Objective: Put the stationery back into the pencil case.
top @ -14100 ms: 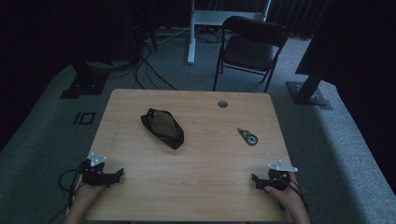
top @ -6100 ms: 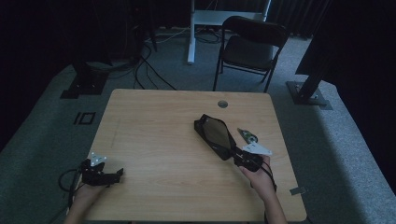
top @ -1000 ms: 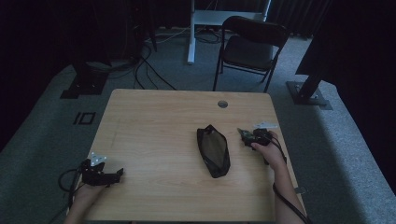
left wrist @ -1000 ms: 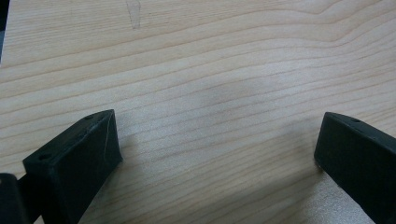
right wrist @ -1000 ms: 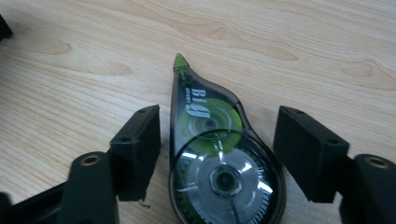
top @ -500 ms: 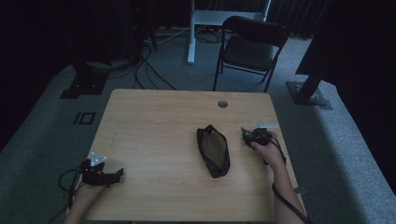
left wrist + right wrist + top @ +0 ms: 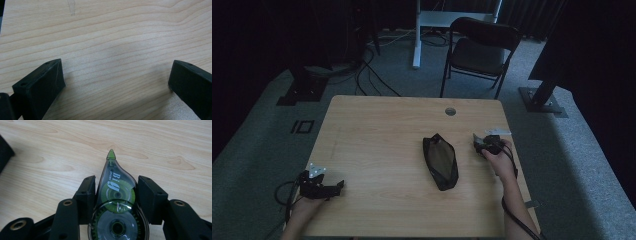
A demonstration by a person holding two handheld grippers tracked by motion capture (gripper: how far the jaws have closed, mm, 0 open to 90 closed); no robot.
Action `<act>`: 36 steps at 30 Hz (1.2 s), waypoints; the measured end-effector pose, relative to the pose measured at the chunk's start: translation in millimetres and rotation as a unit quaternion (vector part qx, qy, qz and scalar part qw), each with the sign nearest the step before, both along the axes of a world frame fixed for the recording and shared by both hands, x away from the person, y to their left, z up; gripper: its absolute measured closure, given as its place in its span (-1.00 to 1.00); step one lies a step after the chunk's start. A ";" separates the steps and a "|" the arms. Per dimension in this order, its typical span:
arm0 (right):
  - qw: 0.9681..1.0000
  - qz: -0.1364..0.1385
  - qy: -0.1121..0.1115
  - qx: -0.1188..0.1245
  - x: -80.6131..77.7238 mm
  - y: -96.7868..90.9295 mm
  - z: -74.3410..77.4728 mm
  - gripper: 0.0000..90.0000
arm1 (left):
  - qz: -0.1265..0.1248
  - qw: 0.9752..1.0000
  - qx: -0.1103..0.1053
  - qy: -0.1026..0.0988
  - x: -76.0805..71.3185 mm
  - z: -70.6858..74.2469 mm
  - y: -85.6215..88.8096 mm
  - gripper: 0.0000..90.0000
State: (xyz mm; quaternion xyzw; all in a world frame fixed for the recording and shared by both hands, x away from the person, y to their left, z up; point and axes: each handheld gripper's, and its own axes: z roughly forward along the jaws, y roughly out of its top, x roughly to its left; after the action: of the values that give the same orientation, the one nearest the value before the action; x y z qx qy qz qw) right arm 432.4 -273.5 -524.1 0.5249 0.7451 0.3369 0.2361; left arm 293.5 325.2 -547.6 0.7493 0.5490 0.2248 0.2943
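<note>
I am seeing my left claw (image 7: 337,185) showing a black body under a pale grey three-cornered plate, its black cable looping off behind. My right claw (image 7: 116,188) is showing blocky matte black jaws, brass-ringed screw holes glinting along its arms; a black cable is trailing down my bare forearm.

green-clear tape roller (image 7: 116,202), black pouch (image 7: 440,161)

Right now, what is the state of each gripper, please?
Left gripper: open, holding nothing, jaws wide over the table.
Right gripper: jaws have just been closing and now press on the correction tape dispenser.
</note>
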 end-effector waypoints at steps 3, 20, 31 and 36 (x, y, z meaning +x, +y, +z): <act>1.000 -0.004 0.000 0.012 -4.3 0.3 6.6 0.11 | 0.000 1.000 0.000 0.000 0.0 0.0 0.0 -0.99; 0.999 0.000 -0.013 0.036 -32.0 17.0 47.9 0.11 | 0.000 1.000 0.000 0.000 0.0 0.0 0.0 -0.99; 0.998 0.002 -0.030 0.049 -44.4 33.9 66.1 0.11 | 0.000 1.000 0.000 0.000 0.0 0.0 0.1 -0.99; 0.998 -0.004 -0.034 0.057 -49.7 42.9 73.4 0.11 | 0.000 1.000 0.000 0.000 0.0 0.0 0.1 -0.99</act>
State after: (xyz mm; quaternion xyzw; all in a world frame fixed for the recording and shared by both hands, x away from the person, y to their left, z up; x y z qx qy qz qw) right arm 382.7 -230.6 -450.7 0.5284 0.7143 0.3956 0.2327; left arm 293.5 325.2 -547.6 0.7495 0.5489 0.2248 0.2941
